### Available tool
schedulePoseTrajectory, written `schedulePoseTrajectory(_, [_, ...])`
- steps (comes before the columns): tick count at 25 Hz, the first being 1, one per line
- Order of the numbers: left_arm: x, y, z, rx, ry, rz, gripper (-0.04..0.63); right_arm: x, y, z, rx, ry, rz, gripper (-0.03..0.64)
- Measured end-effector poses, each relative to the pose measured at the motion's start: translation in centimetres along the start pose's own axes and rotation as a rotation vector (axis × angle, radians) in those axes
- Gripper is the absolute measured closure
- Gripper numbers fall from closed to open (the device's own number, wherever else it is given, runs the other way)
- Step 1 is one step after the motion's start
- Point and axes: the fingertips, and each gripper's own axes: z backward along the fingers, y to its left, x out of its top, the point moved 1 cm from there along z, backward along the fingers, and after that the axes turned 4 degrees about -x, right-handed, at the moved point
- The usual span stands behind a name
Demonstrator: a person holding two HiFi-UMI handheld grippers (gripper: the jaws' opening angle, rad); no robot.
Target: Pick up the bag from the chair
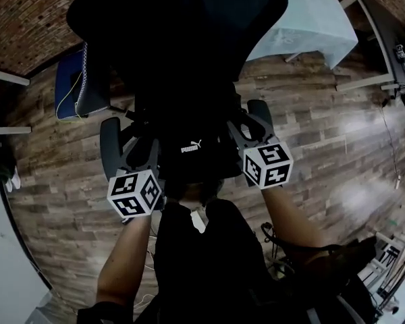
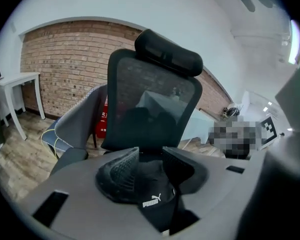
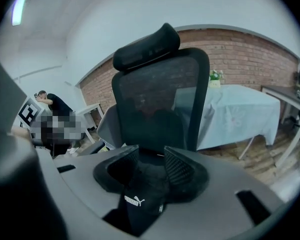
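A black bag (image 1: 189, 159) with a white Puma logo sits at the front of a black mesh-backed office chair (image 1: 182, 32), between my two grippers. In the head view my left gripper (image 1: 155, 148) holds the bag's left side and my right gripper (image 1: 235, 132) its right side. In the left gripper view the jaws stand close together at the gripper (image 2: 151, 159), with the bag's fabric (image 2: 152, 204) bunched between and below them. In the right gripper view the bag (image 3: 140, 194) fills the narrow gap at the gripper (image 3: 151, 159). The chair's back (image 2: 150, 99) (image 3: 160, 94) rises just behind.
A table under a pale cloth (image 1: 310, 19) (image 3: 235, 114) stands behind the chair to the right. A grey and blue chair (image 1: 71, 79) (image 2: 75, 124) is at the left, with a white side table (image 2: 20, 84) by the brick wall. The floor is wood planks.
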Motion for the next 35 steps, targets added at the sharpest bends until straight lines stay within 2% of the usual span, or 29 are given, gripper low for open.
schedulePoseTrajectory(1, [-1.0, 0.7, -0.6, 0.003, 0.019, 0.019, 0.442, -1.0, 0.1, -0.8, 0.000, 0.019, -0.002, 0.443])
schedulePoseTrajectory(3, [-2.9, 2.3, -1.8, 0.019, 0.057, 0.049, 0.439, -3.1, 0.1, -2.5, -0.003, 0.056, -0.013, 0.425])
schedulePoseTrajectory(5, [-5.0, 3.9, -3.2, 0.034, 0.102, 0.046, 0.416, -4.9, -0.2, -4.0, -0.012, 0.087, -0.039, 0.414])
schedulePoseTrajectory(7, [-7.0, 5.1, -4.7, 0.037, 0.146, 0.028, 0.347, -6.7, -0.7, -5.5, -0.026, 0.118, -0.063, 0.405])
schedulePoseTrajectory(10, [-9.4, 6.9, -6.7, 0.041, 0.178, 0.040, 0.313, -9.6, -1.3, -7.6, -0.044, 0.164, -0.087, 0.374])
schedulePoseTrajectory(14, [-12.0, 10.0, -9.1, 0.081, 0.213, 0.101, 0.262, -13.1, -1.9, -10.4, -0.060, 0.226, -0.103, 0.331])
schedulePoseTrajectory(20, [-16.3, 12.8, -11.9, 0.083, 0.290, 0.217, 0.245, -17.3, -3.3, -13.7, -0.067, 0.279, -0.141, 0.282])
schedulePoseTrajectory(25, [-19.2, 15.9, -13.5, 0.139, 0.307, 0.254, 0.239, -19.9, -4.5, -16.0, -0.094, 0.320, -0.154, 0.264])
schedulePoseTrajectory(28, [-19.1, 17.0, -13.7, 0.182, 0.328, 0.219, 0.216, -21.2, -5.0, -17.3, -0.101, 0.332, -0.158, 0.259])
schedulePoseTrajectory(30, [-19.4, 17.3, -14.5, 0.168, 0.328, 0.215, 0.213, -21.5, -5.5, -18.1, -0.115, 0.339, -0.175, 0.258])
schedulePoseTrajectory(32, [-20.0, 17.5, -15.6, 0.129, 0.323, 0.242, 0.213, -21.9, -5.8, -19.1, -0.117, 0.350, -0.180, 0.258])
schedulePoseTrajectory(35, [-20.2, 17.8, -16.1, 0.117, 0.346, 0.273, 0.201, -22.7, -6.0, -20.5, -0.114, 0.374, -0.183, 0.259])
